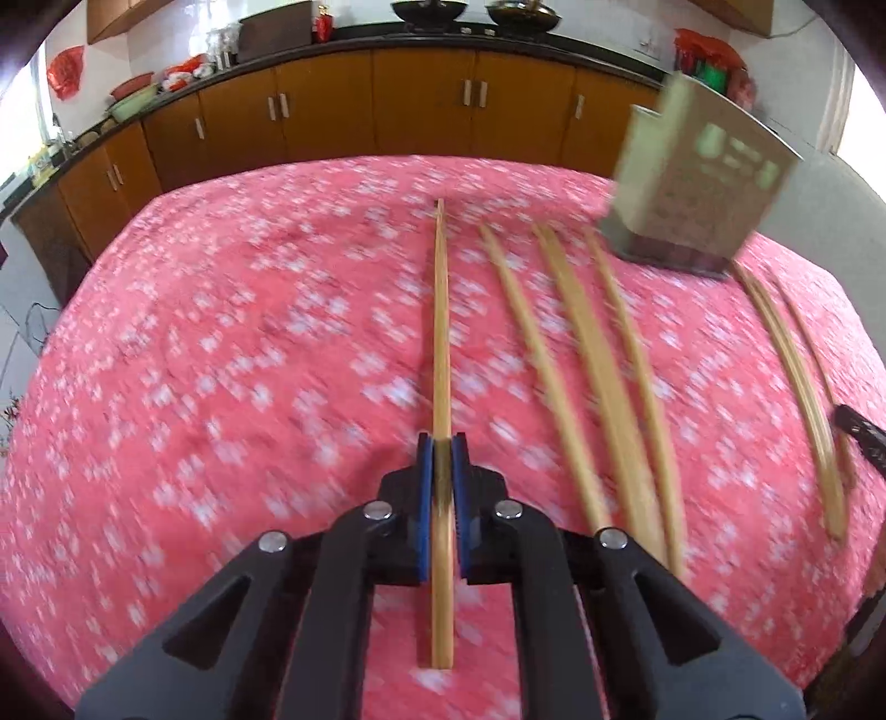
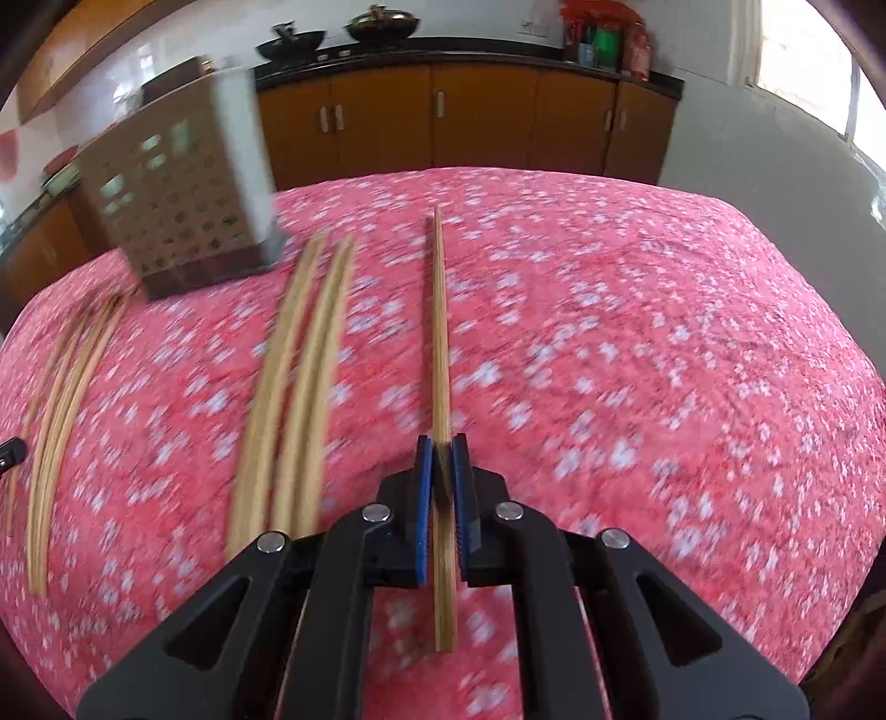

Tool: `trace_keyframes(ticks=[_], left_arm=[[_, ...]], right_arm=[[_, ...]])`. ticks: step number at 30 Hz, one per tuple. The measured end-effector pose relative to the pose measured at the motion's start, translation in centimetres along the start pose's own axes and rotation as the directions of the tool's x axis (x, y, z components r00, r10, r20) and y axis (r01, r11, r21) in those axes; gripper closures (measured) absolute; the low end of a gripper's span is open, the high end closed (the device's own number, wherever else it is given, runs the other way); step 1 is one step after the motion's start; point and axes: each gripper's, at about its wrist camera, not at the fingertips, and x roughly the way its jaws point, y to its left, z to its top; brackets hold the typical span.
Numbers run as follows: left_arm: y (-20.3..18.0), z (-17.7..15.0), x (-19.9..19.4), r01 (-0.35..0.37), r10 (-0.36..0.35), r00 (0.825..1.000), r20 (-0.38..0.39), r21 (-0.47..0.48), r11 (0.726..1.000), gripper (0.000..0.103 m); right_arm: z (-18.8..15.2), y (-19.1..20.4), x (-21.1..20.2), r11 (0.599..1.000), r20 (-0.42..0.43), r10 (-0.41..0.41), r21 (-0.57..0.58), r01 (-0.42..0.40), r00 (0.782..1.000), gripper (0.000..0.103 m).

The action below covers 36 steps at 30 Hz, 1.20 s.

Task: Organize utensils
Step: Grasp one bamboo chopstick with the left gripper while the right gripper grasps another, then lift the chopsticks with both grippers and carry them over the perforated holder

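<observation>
Left wrist view: a pink tablecloth (image 1: 221, 360) with white flecks is covering the table, wooden cabinets (image 1: 332, 116) are running along the far wall under a dark counter carrying woks (image 1: 426, 10). The left gripper (image 1: 441, 443) is clamping one chopstick (image 1: 441, 332); loose chopsticks (image 1: 598, 343) are lying to its right, near a perforated utensil holder (image 1: 692, 188).

Right wrist view: the same cloth and cabinets are showing, a window (image 2: 803, 61) is glowing at right. The right gripper (image 2: 441, 443) is clamping another chopstick (image 2: 439, 332); the holder is standing far left.
</observation>
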Motion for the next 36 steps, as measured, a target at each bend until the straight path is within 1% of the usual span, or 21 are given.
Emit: trace_keyframes(ticks=[2,4,7,9,12,16,27,31,36], left_arm=[[1.5,0.8,0.7,-0.002,0.002,1.0,0.02,-0.016,1.0,0.094],[2.8,1.4,1.2,0.024,-0.022,0.999,0.043,-0.028,0.999,0.094],[3.7,1.6,1.3,0.06,-0.057,0.997,0.058,-0.049,0.997,0.094],[4.0,1.7,1.4,0.07,-0.066,0.996,0.059,-0.058,0.996,0.093],[4.2,1.9,1.4,0.063,-0.059,0.996,0.059,-0.058,0.996,0.092],[3.4,1.4,1.1,0.049,-0.046,0.997,0.061,-0.048,0.998,0.092],[3.4,1.3,1.1,0.043,-0.04,0.997,0.062,-0.039,0.998,0.092],[3.0,0.7,0.5,0.009,-0.009,0.998,0.058,-0.01,1.0,0.092],[2.7,0.3,0.1,-0.003,0.002,0.998,0.057,0.016,1.0,0.094]], right_arm=[[0.8,-1.0,0.7,1.0,0.006,-0.023,0.017,0.023,1.0,0.095],[1.5,-1.8,1.3,0.999,0.013,-0.037,0.029,0.036,0.999,0.095],[2.0,-2.6,1.8,0.999,0.025,-0.033,0.04,0.032,0.999,0.095],[2.2,-2.8,1.9,0.999,0.025,-0.031,0.042,0.03,0.999,0.095],[2.3,-2.8,1.9,0.999,0.025,-0.032,0.042,0.031,0.999,0.095],[2.6,-3.0,2.1,0.999,0.025,-0.032,0.042,0.031,0.999,0.095],[2.2,-2.8,1.9,0.999,0.027,-0.034,0.041,0.033,0.999,0.095],[1.1,-2.5,1.3,0.999,0.026,-0.032,0.029,0.031,0.999,0.095],[0.7,-2.5,1.0,1.0,0.026,-0.025,0.018,0.025,0.999,0.095]])
